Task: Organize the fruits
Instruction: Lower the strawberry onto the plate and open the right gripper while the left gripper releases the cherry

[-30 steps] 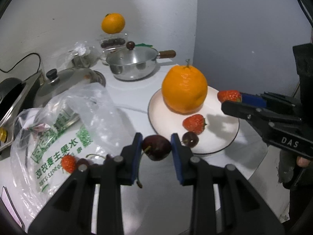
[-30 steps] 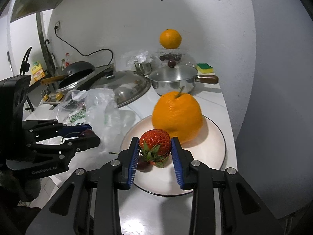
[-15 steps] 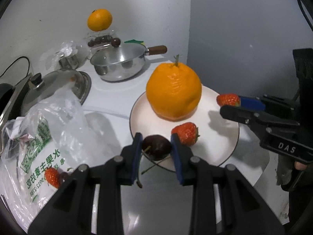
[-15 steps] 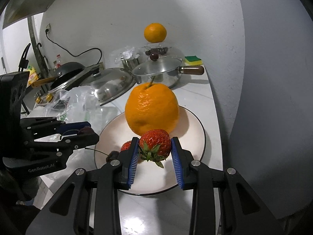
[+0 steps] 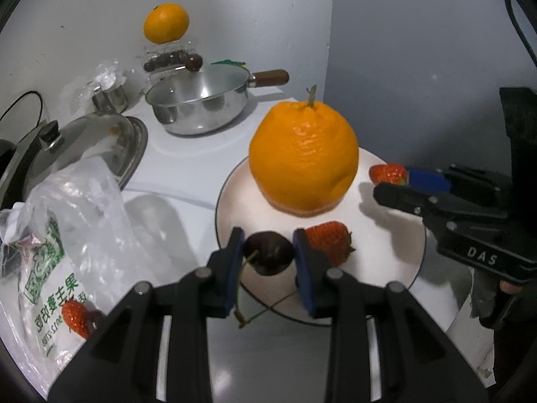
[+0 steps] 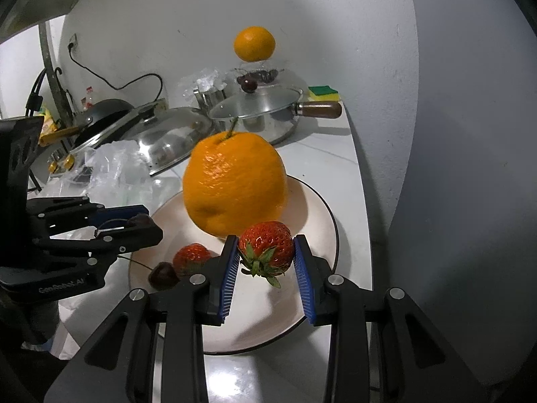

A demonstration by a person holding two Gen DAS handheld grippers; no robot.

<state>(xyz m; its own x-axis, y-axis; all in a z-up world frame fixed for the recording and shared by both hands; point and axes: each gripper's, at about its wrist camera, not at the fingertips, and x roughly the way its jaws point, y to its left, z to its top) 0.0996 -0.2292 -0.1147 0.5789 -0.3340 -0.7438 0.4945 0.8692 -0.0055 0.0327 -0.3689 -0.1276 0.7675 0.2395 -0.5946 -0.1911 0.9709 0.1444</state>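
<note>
Left gripper (image 5: pixel 268 252) clamped on dark round cherry (image 5: pixel 268 257), right gripper (image 6: pixel 266 252) on red strawberry (image 6: pixel 268 247), both above white round plate (image 6: pixel 319 208) beside big orange (image 6: pixel 235 184). Risk: released high, rolling off the rim; squeezed harder, bruising.

before you: a pebbled, glossy orange (image 5: pixel 303 158) on a smooth glazed plate (image 5: pixel 392 270); a seed-pitted strawhberry (image 6: pixel 268 245) against ribbed blue pads (image 6: pixel 229 280); a shiny dark cherry (image 5: pixel 268 257); a polished steel saucepan (image 5: pixel 198 107) with wooden handle (image 5: pixel 270 77); a crinkled clear plastic bag (image 5: pixel 67 235); matt black gripper fingers (image 5: pixel 188 319).
</note>
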